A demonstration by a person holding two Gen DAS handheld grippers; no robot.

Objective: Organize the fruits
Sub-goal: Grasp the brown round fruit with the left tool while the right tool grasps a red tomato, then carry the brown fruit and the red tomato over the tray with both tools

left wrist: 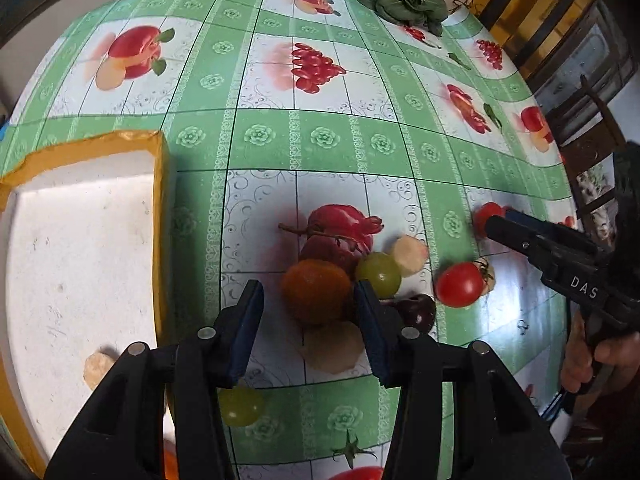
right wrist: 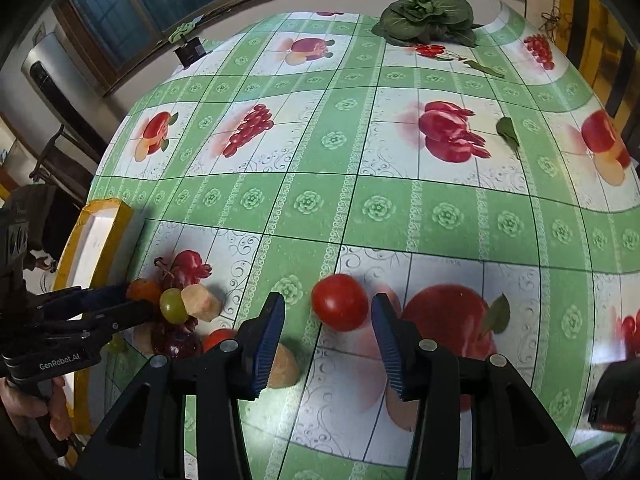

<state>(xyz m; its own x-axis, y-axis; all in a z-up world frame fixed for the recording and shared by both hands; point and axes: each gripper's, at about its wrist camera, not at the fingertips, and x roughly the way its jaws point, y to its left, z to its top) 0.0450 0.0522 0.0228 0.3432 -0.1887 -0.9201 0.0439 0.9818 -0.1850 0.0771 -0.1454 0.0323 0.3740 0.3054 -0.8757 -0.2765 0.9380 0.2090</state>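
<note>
On the fruit-print tablecloth (left wrist: 320, 140) an orange fruit (left wrist: 316, 296) lies between the tips of my left gripper (left wrist: 308, 286), which is open, its pads not pressing. Around it lie a green grape (left wrist: 378, 274), a pale peeled piece (left wrist: 409, 255), a dark fruit (left wrist: 420, 312) and a red tomato (left wrist: 460, 284). Another grape (left wrist: 240, 400) shows under the left finger. A second red tomato (right wrist: 340, 302) sits between the tips of my open right gripper (right wrist: 328, 298), with a gap on its left side. The white foam tray (left wrist: 80, 240) holds one pale piece (left wrist: 98, 364).
A leafy green vegetable (right wrist: 428, 14) lies at the table's far edge, with a loose leaf (right wrist: 507, 132) nearer. A small black box (right wrist: 192, 50) stands at the far left corner. Chairs stand beyond the table's right side. A hand (left wrist: 580, 360) holds the right gripper.
</note>
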